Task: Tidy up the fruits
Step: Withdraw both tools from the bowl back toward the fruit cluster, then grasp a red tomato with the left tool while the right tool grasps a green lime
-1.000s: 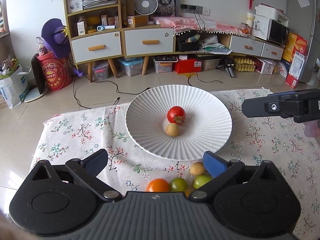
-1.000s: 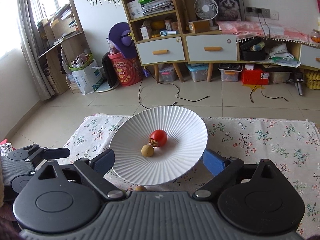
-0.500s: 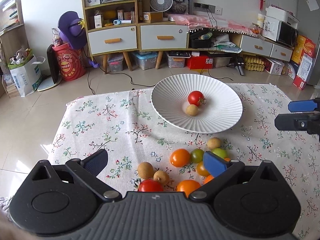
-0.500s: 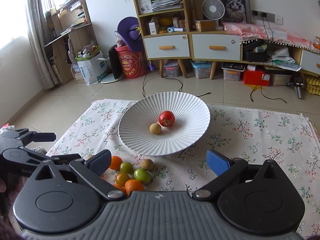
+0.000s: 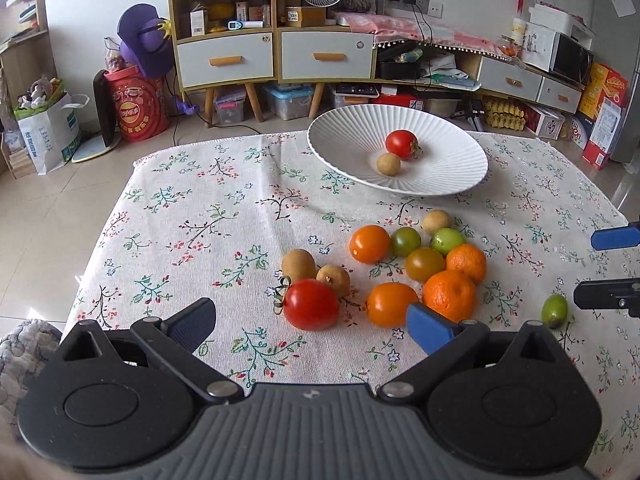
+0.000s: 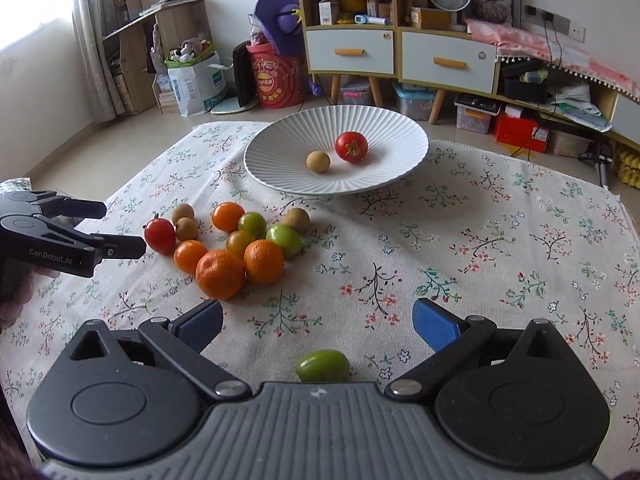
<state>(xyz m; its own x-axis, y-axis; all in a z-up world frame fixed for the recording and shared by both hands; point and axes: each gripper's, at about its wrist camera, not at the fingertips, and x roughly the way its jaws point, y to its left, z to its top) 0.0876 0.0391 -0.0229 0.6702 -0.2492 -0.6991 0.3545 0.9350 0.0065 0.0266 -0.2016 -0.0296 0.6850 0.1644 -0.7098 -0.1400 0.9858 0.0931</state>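
A white ribbed plate (image 5: 448, 184) (image 6: 280, 176) on the floral cloth holds a red tomato (image 5: 401, 144) (image 6: 351, 146) and a tan longan (image 5: 388, 164) (image 6: 318, 161). Nearer lies a cluster of oranges, green and tan fruits (image 5: 424, 264) (image 6: 240, 240). My left gripper (image 5: 310, 324) is open, its fingers flanking a red tomato (image 5: 311, 309) (image 6: 160, 235) without touching it. My right gripper (image 6: 318, 322) is open and empty above the cloth; a lone green fruit (image 6: 322, 366) (image 5: 554, 310) lies just behind its fingertips.
The cloth-covered table ends at the left and far edges (image 5: 132, 168). Beyond it stand a cabinet with drawers (image 5: 276, 56), a red bucket (image 5: 136, 108), bags and boxes on the floor. Bare cloth spreads right of the plate (image 6: 520, 240).
Both grippers have pulled back from the plate and sunk. The fruit cluster, mostly hidden before, is now in full view, and the lone green fruit has appeared under the right gripper.
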